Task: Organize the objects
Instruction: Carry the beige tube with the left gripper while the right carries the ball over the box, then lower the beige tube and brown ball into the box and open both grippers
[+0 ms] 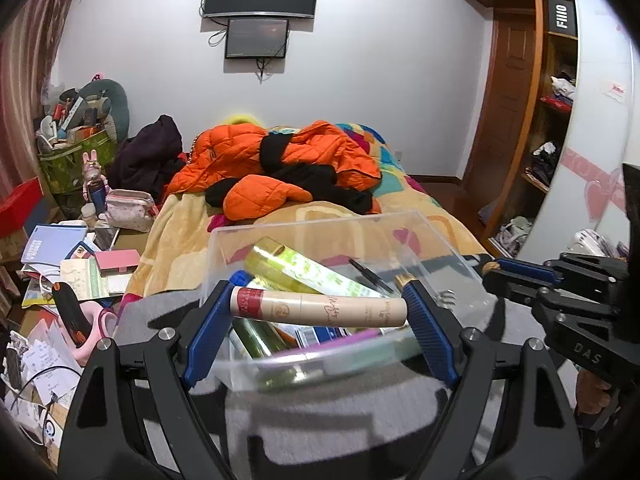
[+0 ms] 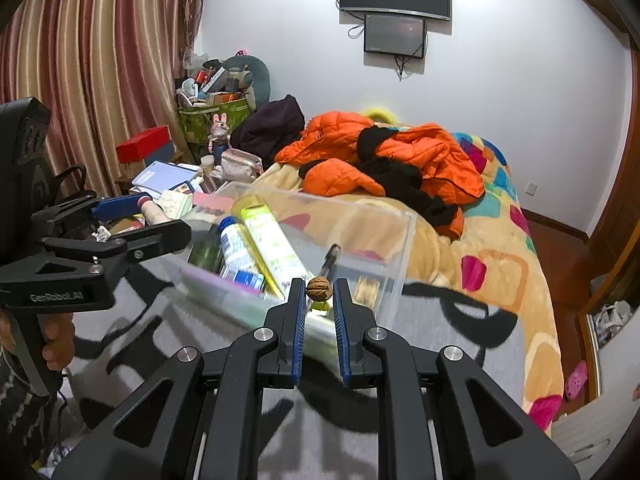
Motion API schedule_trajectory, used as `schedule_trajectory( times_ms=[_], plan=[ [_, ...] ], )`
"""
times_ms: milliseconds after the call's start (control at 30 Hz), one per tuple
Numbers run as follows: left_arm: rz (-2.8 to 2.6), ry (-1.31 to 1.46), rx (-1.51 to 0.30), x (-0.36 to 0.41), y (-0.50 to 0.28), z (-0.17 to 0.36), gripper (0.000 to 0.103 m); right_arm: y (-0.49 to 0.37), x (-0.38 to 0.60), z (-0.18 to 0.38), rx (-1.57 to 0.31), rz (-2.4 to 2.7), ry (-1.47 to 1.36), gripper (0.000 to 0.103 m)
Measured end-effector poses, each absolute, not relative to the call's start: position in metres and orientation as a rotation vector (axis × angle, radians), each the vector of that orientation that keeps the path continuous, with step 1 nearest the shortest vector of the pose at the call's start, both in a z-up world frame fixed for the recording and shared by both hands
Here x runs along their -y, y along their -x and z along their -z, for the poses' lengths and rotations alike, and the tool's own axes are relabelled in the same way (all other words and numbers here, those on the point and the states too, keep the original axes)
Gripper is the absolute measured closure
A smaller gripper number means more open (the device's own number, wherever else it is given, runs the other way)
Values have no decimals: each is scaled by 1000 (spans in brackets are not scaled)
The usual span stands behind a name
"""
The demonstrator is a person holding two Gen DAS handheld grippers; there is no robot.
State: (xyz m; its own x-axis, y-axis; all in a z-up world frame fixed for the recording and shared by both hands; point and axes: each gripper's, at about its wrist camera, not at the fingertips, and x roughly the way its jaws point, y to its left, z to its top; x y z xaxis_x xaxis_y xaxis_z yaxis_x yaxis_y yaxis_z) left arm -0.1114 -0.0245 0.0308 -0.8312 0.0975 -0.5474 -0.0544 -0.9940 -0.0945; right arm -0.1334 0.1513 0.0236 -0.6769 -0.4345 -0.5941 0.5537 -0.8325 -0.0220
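Observation:
My left gripper is shut endwise on a beige cosmetic tube with a red cap, held above the near rim of a clear plastic box. The box holds a yellow-green tube, a black pen and other bottles. My right gripper is shut on a small brown walnut, also over the near edge of the clear box. The right wrist view shows the left gripper at the left, with the beige tube between its fingers.
The box sits on a grey mat laid over a patterned blanket on the bed. An orange jacket and dark clothes lie further back. A cluttered side table stands to the left, a wooden wardrobe to the right.

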Motion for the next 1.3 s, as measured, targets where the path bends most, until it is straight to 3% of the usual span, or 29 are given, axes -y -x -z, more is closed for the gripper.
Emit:
schedule_trajectory(
  times_ms=[800, 867, 933, 1000, 1300],
  plan=[
    [-2850, 1109, 157, 27, 164, 18, 18, 191, -117, 23, -282, 2434, -997, 90],
    [-2852, 1108, 162, 28, 164, 17, 17, 191, -116, 22, -283, 2422, -1006, 88],
    [-2861, 1098, 166, 29, 162, 15, 12, 189, -116, 21, -283, 2419, -1005, 71],
    [-2872, 1081, 164, 29, 159, 11, 12, 185, -117, 17, -289, 2436, -978, 65],
    [-2896, 976, 127, 23, 134, -10, 9, 163, -126, -1, -256, 2454, -907, 65]
  ],
)
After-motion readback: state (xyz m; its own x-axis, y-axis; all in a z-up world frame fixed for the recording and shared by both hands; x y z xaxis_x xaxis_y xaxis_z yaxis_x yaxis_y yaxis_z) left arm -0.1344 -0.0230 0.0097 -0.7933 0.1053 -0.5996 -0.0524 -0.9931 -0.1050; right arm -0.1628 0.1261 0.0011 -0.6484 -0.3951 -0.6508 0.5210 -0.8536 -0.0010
